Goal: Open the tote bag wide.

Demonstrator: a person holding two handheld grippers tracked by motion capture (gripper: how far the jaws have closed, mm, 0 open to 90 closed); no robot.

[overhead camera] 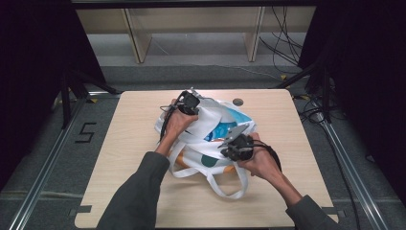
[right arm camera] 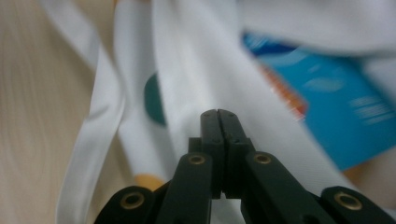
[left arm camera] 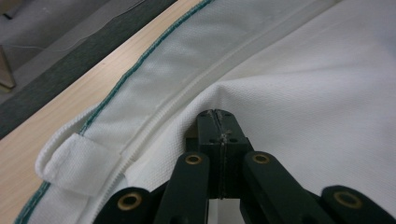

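So this looks like the "get the bag open" stage. The white tote bag lies slumped on the table, right between the two tools, with one long handle loop trailing toward the person.

The left gripper has its jaws fully together, tips pressed into a fold of the white fabric right next to the zipper seam. It seems to be pinching cloth at the tips, but the fold hides the contact, so I can't say for sure it has a real hold. The green-stitched hem runs just beyond it.

The right gripper is closed tight too, with nothing visible between the jaws. Its tips sit against a white strap or edge of the bag, so it's more resting there than gripping, as far as I can tell.

Just past the right tool's tips, off to one side, a blue package peeks out of the bag's mouth.

My guess for the next move: both tools need a proper bite on opposite rims, then pull apart so the mouth opens without the fabric slipping.

Writing-wise, the blue package has white print and an orange band, but it's too blurry to read. The bag has teal and orange dots, no brand I can make out.
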